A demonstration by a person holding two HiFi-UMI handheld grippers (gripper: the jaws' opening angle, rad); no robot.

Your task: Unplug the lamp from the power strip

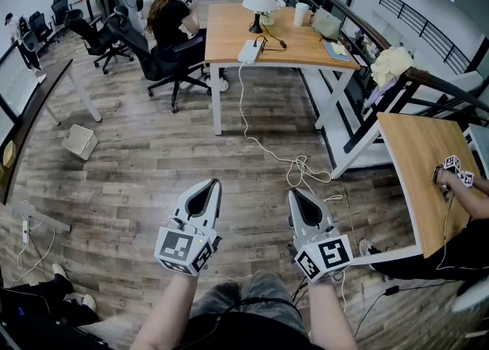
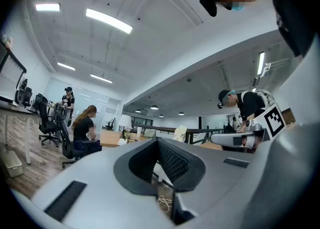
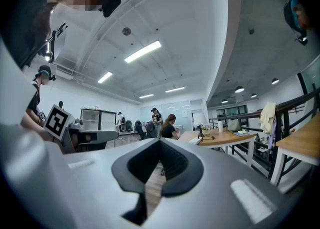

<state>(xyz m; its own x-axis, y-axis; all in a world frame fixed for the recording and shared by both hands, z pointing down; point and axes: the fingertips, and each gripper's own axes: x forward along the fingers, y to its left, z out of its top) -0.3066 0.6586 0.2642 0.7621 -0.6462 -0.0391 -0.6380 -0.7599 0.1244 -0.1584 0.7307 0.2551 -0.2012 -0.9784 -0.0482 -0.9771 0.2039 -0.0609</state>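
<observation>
A white-shaded lamp (image 1: pixel 260 1) stands on the wooden table (image 1: pixel 306 50) far ahead. A white power strip (image 1: pixel 250 51) lies at that table's front edge, with the lamp's dark cord plugged into it. The strip's white cable (image 1: pixel 244 111) hangs to the floor and ends in a loose coil (image 1: pixel 299 169). My left gripper (image 1: pixel 215 183) and right gripper (image 1: pixel 293 192) are held low over the wood floor, side by side, far short of the table. Both are shut and empty. The right gripper view shows the lamp (image 3: pixel 200 123) and strip (image 3: pixel 195 140) in the distance.
A person sits in an office chair (image 1: pixel 172 35) at the table's left side. A second wooden table (image 1: pixel 416 165) with another person's gripper (image 1: pixel 457 169) stands to my right. A metal railing (image 1: pixel 428 73) runs behind. A white bin (image 1: pixel 79 140) lies on the floor at left.
</observation>
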